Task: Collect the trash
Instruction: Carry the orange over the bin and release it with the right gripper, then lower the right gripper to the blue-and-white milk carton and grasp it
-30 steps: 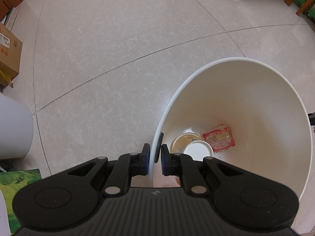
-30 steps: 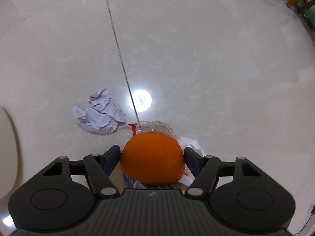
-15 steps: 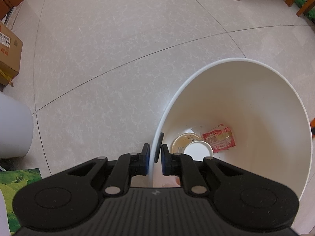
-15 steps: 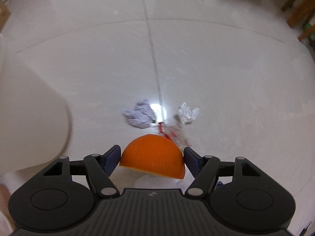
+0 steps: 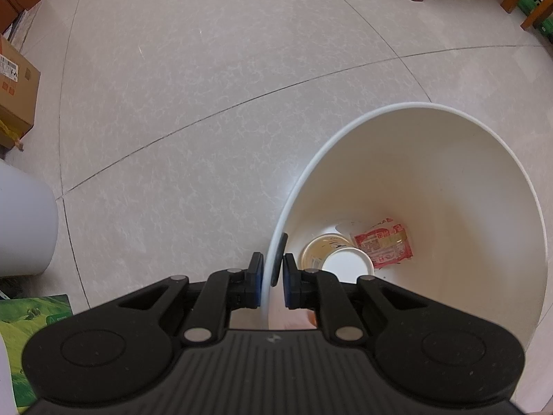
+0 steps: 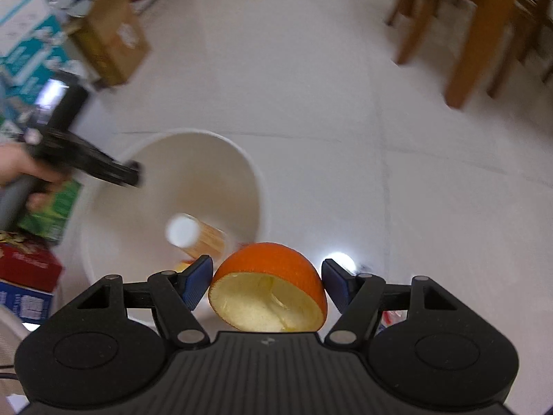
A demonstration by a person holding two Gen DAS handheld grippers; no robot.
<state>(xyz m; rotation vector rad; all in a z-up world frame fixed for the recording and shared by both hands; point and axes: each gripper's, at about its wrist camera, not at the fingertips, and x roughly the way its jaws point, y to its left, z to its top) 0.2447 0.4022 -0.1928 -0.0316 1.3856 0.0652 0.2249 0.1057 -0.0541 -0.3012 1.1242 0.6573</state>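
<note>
My right gripper (image 6: 266, 283) is shut on a hollow orange peel half (image 6: 268, 288), cut side toward the camera, up in the air near the white bin (image 6: 221, 148). In the left wrist view my left gripper (image 5: 272, 276) is shut on the rim of the white bin (image 5: 414, 107), one pad outside and one inside. At the bin's bottom lie a paper cup (image 5: 337, 257) and a red wrapper (image 5: 382, 245). The right wrist view also shows that cup (image 6: 197, 235) in the bin, and my left gripper (image 6: 133, 176) held by a hand at the bin's left rim.
Wooden chair and table legs (image 6: 470, 34) stand at the far right. Cardboard boxes (image 6: 110, 38) and cartons are stacked at the left; another cardboard box (image 5: 15, 97), a white container (image 5: 24, 221) and a green packet (image 5: 27, 314) sit left of the bin.
My right gripper rose with the orange peel and swung away from the crumpled paper on the floor toward the bin, rolling so the peel's hollow side faces the camera. The left gripper kept still.
</note>
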